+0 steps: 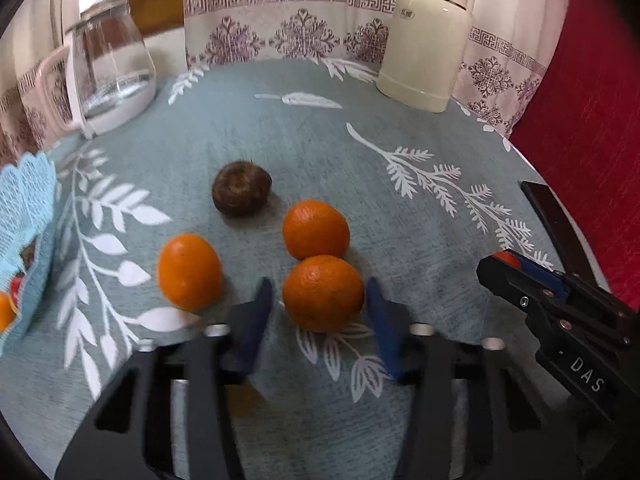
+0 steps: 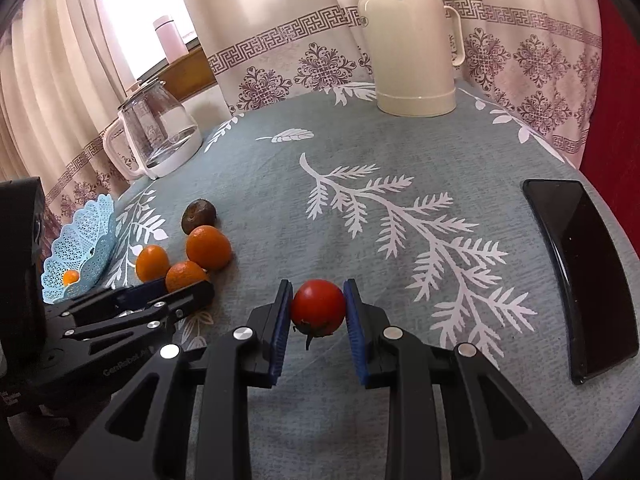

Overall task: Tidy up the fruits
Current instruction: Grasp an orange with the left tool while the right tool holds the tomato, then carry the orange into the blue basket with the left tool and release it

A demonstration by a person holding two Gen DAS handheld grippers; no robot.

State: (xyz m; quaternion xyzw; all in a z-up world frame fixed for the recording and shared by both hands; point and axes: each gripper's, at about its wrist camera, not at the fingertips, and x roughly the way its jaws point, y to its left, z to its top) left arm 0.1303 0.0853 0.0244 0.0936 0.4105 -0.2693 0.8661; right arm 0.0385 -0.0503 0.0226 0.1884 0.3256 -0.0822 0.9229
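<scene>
Fruits were the matter of this moment, and one of them, a red tomato (image 2: pixel 318 306), was clamped between the blue pads of the right gripper (image 2: pixel 318 312) at the lower middle of the right wrist frame; its stem hung down and it seemed lifted a little above the tablecloth (image 2: pixel 280 184). The left gripper (image 1: pixel 320 312) stood spread wide at the bottom of its own frame, its fingers on either side of the nearest orange (image 1: pixel 323 293) without pressing it; whether the right pad already touched the skin, I could not tell. Just behind this fruit a second orange (image 1: pixel 316 229) touched it, a third orange (image 1: pixel 189 270) lay apart to the left, and a brown round fruit (image 1: pixel 241 193) sat further up, near the middle. At the left edge of the frame was the blue lace basket (image 1: pixel 24 216), with some orange and red fruit already inside. A glass kettle (image 1: pixel 108 80) stood in the upper left, a cream thermos (image 1: pixel 428 36) in the upper right, and a black phone (image 2: pixel 580 276) lay at the right side of the right wrist view. I judged that the step in hand was gathering, with most fruit not yet in the basket. The next move would call for closing the left fingers gently on the nearest orange without pushing its neighbour, and for carrying the tomato across to the basket on the left, passing over the other gripper.
</scene>
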